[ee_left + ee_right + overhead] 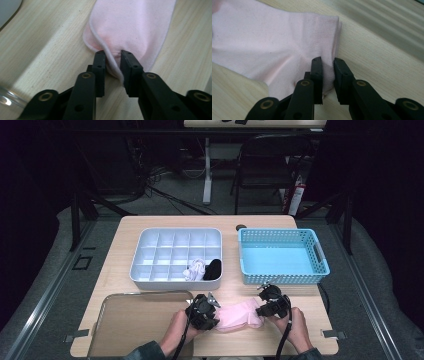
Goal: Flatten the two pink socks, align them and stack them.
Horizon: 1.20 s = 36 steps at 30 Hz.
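A pale pink fabric sock (239,316) is seen lying flat on the light wooden bench (125,250), near its front edge, stretched between the two grippers. The left gripper (214,319) is held at the sock's left end, and in the left gripper view (112,65) a raised fold of the hemmed edge of the sock (130,27) is pinched between the black jaws, which are drawn close together on the cloth. The right gripper (260,312) is held at the sock's right end; in the right gripper view (327,68) a ridge of the ribbed cuff of the sock (274,50) is gripped between the jaws, likewise nearly pressed together with fabric between them.

Behind the sock, a white plastic organiser tray divided into small compartments (176,255) is set on the bench, with a white rolled item (194,269) and a black rolled item (212,269) placed in adjacent compartments of its front row, towards the right. To the right of it, a light blue perforated plastic basket (282,256) is placed. A shallow clear tray with a metallic rim (140,325) is seen at the front left of the bench, just beside the left hand (177,327).
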Each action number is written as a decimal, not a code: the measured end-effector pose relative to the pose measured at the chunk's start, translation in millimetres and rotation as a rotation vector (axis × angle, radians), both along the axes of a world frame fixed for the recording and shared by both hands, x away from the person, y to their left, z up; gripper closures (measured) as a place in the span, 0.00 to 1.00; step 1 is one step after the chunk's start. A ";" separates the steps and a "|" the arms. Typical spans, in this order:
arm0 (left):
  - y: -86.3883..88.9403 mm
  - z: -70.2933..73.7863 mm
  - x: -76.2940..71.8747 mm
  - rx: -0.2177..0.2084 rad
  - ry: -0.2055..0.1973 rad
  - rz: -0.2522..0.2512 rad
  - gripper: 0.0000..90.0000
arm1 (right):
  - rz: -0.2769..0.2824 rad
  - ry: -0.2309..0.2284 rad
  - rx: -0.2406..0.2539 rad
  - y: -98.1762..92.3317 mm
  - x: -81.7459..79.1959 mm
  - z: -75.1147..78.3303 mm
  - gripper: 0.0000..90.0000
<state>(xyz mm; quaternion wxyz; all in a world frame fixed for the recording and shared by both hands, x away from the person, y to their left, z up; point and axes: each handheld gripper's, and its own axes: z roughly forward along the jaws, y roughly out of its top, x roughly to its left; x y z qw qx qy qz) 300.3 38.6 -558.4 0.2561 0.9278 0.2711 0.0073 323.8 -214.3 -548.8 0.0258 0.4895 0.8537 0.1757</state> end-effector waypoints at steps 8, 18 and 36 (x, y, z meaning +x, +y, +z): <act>5.4 -1.6 6.7 -0.050 0.009 0.014 0.97 | -0.043 0.021 0.076 -10.1 1.5 1.7 0.90; 10.1 -2.3 15.1 -0.075 0.011 0.034 0.97 | -0.063 0.014 0.120 -19.3 -0.9 7.0 0.90; 12.8 -4.9 19.8 -0.112 0.022 0.061 0.97 | -0.054 -0.004 0.153 -17.9 -5.1 19.6 0.90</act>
